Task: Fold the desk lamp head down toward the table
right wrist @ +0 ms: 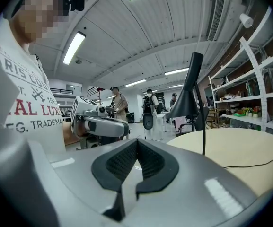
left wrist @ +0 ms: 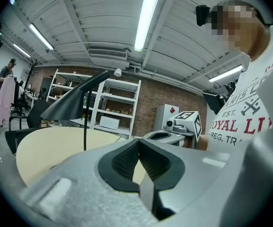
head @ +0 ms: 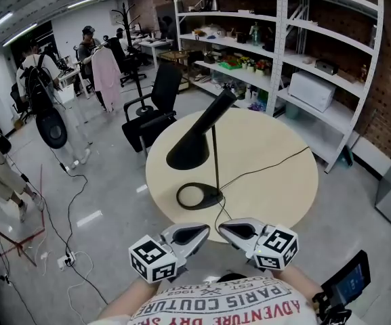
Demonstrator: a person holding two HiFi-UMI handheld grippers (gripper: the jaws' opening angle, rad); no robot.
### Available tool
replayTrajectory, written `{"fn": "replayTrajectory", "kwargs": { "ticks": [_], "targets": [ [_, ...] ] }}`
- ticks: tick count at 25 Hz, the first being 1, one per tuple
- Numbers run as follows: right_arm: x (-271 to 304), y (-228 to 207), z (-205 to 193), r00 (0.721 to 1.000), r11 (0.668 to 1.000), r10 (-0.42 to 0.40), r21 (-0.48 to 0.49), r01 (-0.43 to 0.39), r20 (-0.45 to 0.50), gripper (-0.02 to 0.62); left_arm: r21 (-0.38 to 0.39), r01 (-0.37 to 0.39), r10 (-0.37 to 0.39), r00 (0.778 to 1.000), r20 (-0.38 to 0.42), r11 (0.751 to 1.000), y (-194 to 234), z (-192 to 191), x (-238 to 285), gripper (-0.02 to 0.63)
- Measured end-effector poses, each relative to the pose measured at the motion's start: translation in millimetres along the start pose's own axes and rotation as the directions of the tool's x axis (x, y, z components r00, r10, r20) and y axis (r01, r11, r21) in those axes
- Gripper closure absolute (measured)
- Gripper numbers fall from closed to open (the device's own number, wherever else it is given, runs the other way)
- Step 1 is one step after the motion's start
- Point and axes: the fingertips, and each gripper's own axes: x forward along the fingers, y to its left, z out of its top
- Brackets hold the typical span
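On the round table point(head: 273, 185), the black desk lamp point(head: 196, 139) stands with its cone head angled down, seemingly clear of the tabletop. By the table's near edge, the left gripper point(head: 198, 233) and the right gripper point(head: 228, 229) are both clenched and empty.

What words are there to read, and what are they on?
"PARIS COUTURE", "ADVENTURE": T-shirt, upside down in the head view.
"ROYAL L", "REG. TRA", "EST.": same T-shirt, cut off.
Marker cubes: square patterns, no words.
Shelf things: too small to read.
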Motion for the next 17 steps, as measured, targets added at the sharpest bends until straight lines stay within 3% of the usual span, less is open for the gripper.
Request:
{"fn": "replayTrajectory", "kwargs": {
  "ticks": [17],
  "targets": [
    [27.2,2.4,1.6,0.994,0.994,0.105,-0.009,-0.105,-0.025,0.594,-0.043,-0.075,0.076,0.997,0.023,0.996,13.9,0.5,-9.4,0.606]
  ]
}}
